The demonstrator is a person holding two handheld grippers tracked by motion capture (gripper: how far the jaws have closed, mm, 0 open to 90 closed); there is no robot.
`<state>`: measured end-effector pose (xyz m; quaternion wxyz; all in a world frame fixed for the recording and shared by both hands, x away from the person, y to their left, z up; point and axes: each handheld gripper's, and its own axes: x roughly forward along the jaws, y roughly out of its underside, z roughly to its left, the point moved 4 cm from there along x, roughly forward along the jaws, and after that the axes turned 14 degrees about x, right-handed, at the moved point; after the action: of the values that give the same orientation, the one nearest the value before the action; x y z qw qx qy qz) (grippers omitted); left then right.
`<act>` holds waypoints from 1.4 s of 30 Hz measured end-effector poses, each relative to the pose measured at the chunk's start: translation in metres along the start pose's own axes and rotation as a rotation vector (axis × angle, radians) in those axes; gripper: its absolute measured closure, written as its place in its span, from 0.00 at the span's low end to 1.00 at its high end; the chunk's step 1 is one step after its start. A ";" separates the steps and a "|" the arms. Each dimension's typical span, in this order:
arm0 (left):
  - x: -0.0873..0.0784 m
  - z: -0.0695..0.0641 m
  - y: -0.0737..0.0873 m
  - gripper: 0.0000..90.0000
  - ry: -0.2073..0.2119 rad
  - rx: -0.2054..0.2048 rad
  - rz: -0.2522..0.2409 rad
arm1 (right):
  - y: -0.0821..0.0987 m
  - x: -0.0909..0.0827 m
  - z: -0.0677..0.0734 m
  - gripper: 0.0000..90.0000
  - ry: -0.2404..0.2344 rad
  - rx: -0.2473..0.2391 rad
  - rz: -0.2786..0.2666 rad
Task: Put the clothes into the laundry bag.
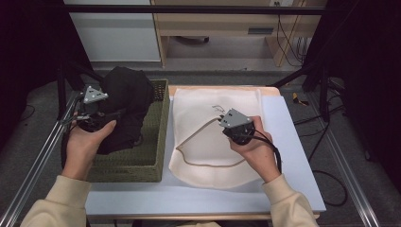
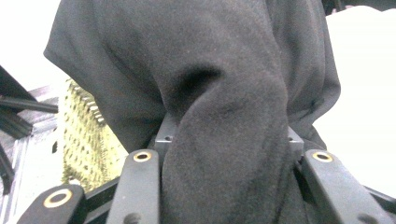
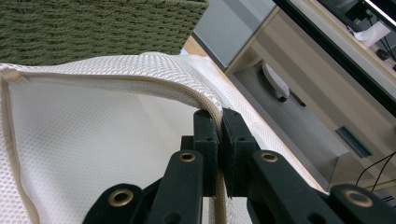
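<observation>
A black fleece garment (image 1: 124,101) hangs bunched above the green woven basket (image 1: 142,163) at the left of the table. My left gripper (image 1: 106,116) is shut on a thick fold of that black garment (image 2: 224,135), and the cloth fills the gap between the jaws. A white mesh laundry bag (image 1: 210,161) with a beige zipper edge lies flat in the middle of the table. My right gripper (image 1: 222,124) is shut on the bag's zippered rim (image 3: 208,109) and holds that edge up, so the white mesh laundry bag (image 3: 93,135) gapes open.
The basket wall (image 3: 93,28) stands just left of the bag. The pale table top (image 1: 288,142) has bare room to the right and in front of the bag. Black frame rails flank the table. A wooden cabinet (image 1: 227,23) stands beyond.
</observation>
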<state>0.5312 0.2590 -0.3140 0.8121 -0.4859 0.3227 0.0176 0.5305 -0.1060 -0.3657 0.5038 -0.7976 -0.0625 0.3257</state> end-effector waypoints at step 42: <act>-0.060 -0.133 -0.014 0.63 0.259 0.269 -0.121 | -0.011 0.001 -0.011 0.96 -0.081 0.079 0.023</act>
<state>0.4212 0.1620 -0.3131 0.8210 -0.3898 0.3941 -0.1371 0.5403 -0.1090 -0.3537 0.5284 -0.7638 -0.0607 0.3656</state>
